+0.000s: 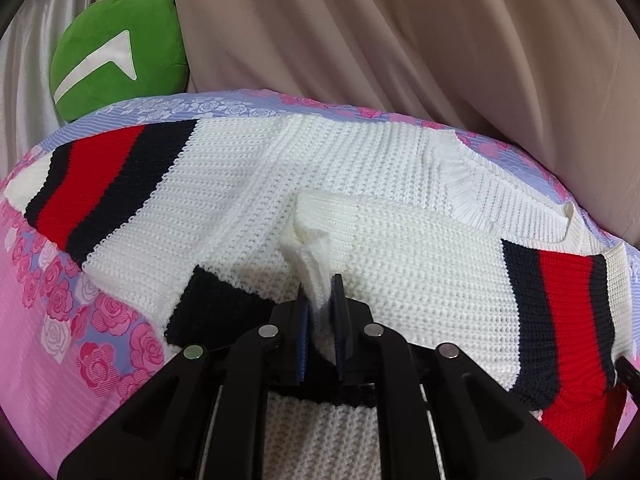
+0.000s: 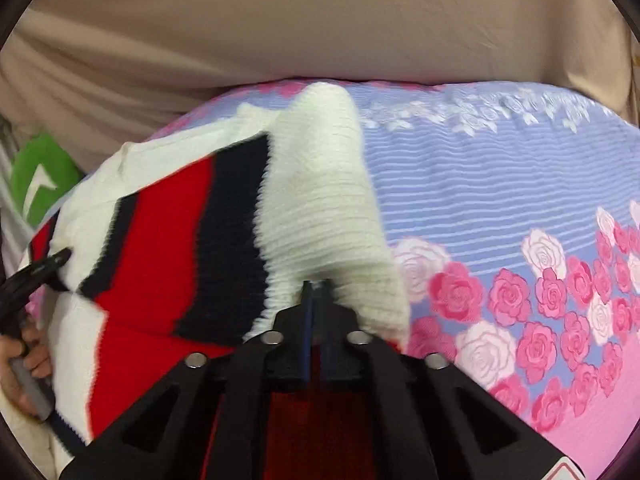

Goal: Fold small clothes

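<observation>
- Pinching a white fold of the sweater point(image 1: 320, 184), the left gripper point(image 1: 320, 300) works mid-bedspread point(image 1: 80, 320).
- Right gripper point(image 2: 318, 286), pressed together, clamps the sweater's cuff near the bedspread's left edge.

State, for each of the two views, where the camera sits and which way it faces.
Left wrist: on the left gripper, facing forward and down at the white sweater pinched in its fingers.
Right wrist: on the right gripper, facing its clamped sweater cuff; a hand shows.
Shared: sweater, floral sheet, green cushion.
</observation>
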A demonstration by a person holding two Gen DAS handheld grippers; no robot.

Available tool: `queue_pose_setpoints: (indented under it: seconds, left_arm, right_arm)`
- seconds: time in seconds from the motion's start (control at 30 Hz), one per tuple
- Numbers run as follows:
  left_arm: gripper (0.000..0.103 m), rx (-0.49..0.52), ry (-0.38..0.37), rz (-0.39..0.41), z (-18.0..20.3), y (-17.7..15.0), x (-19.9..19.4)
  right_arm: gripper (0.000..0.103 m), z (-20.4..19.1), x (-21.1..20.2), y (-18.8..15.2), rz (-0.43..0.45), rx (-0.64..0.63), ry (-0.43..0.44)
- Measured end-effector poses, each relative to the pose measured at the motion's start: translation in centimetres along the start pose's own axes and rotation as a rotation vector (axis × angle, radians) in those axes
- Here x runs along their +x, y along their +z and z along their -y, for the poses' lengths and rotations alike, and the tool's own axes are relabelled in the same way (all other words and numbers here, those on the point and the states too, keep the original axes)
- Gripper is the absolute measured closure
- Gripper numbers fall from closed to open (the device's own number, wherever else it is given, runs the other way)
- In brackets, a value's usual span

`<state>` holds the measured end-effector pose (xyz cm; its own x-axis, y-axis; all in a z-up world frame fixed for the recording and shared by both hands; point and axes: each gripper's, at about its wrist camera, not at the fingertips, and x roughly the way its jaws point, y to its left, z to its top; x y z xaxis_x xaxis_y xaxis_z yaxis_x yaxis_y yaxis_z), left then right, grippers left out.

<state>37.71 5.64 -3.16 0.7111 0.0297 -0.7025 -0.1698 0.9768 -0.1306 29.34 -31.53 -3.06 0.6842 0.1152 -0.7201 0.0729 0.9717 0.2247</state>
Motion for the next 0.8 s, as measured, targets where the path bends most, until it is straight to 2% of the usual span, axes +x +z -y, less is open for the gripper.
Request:
queue_pose_setpoints:
  seconds: [0.07,0.1,0.13,0.2,0.3,0.37,0.47,0.6,0.67,0.7,0.73,0.77,0.8]
  left_arm:
    - [0.087,-0.005,-0.011,0.007,-0.6,-0.4,-0.9]
    - [0.080,-0.013,-0.017,0.017,-1.1,-0.5,-1.5]
    - [0.077,-0.035,-0.020,0.034,-2.1,-0.7,-2.7]
    - [0.051,-0.071,-0.024,0.069,-4.0,-0.9,-4.6]
    - [0.034,-0.173,0.030,0.136,-8.7,-0.5,-7.4]
    - [0.029,-0.260,0.081,0.161,-12.6,0.1,-8.2]
    - [0.028,-0.431,0.125,0.167,-18.5,0.9,-7.7]
    - [0.029,-0.626,0.070,0.088,-23.9,1.2,-4.1]
    - [0.029,-0.690,0.030,0.066,-25.0,1.2,-2.2]
    - [0.030,-0.682,0.052,0.099,-24.9,1.4,-2.3]
    - [0.031,-0.674,0.053,0.091,-24.6,1.6,-2.0]
    - [0.041,-0.667,0.049,0.086,-24.5,1.9,-1.6]
    - [0.066,-0.658,0.044,0.089,-24.3,2.2,-1.4]
  right_arm:
    - [0.103,0.0,-1.6,0.0,0.026,0.053,0.023]
    - [0.102,-0.5,-2.5,-0.1,0.047,0.039,0.028]
    - [0.095,-1.6,-3.7,-0.6,0.069,0.002,0.040]
    - [0.092,-3.1,-5.0,-1.6,0.082,-0.047,0.070]
    - [0.092,-5.7,-6.1,-3.9,0.058,-0.099,0.132]
    - [0.092,-6.5,-6.3,-5.2,0.037,-0.116,0.161]
    - [0.092,-7.5,-6.2,-7.1,0.002,-0.124,0.195]
    - [0.091,-8.0,-5.5,-9.1,-0.034,-0.104,0.205]
    - [0.091,-8.1,-4.9,-9.7,-0.054,-0.096,0.198]
    - [0.091,-8.2,-4.8,-10.0,-0.058,-0.098,0.189]
    - [0.091,-8.4,-4.8,-10.3,-0.053,-0.101,0.179]
    - [0.091,-8.4,-4.7,-10.3,-0.049,-0.105,0.176]
    - [0.090,-8.5,-4.7,-10.3,-0.048,-0.106,0.174]
